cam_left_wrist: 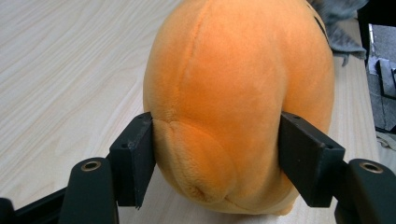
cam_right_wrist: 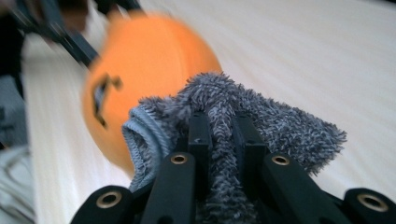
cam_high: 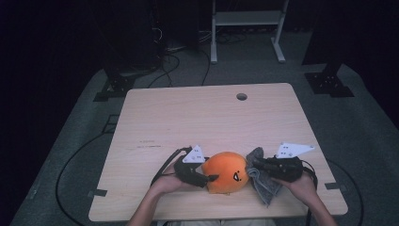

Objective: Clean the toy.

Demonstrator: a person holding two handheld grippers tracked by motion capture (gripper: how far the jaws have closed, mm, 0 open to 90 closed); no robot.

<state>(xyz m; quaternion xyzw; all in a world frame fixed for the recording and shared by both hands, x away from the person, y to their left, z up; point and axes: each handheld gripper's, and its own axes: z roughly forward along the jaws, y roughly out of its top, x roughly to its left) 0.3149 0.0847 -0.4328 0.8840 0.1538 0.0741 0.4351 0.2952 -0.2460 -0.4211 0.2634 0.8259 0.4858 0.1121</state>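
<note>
An orange plush toy (cam_high: 226, 172) with a black face mark lies near the table's front edge. My left gripper (cam_high: 209, 178) comes at it from the left. In the left gripper view both pads (cam_left_wrist: 135, 154) press against the toy's (cam_left_wrist: 233, 84) sides, so my left gripper (cam_left_wrist: 217, 158) is shut on it. My right gripper (cam_high: 256, 165) is to the toy's right, shut on a grey fluffy cloth (cam_high: 263, 188). In the right gripper view the cloth (cam_right_wrist: 289, 130) bunches around the nearly closed jaws of my right gripper (cam_right_wrist: 223, 123), close to the blurred toy (cam_right_wrist: 144, 65).
The light wooden table (cam_high: 188, 113) has a round cable hole (cam_high: 241, 96) near its far edge. Cables (cam_high: 75, 160) run over the grey floor at the left. A white stand (cam_high: 247, 28) and dark stand feet (cam_high: 329, 84) are behind the table.
</note>
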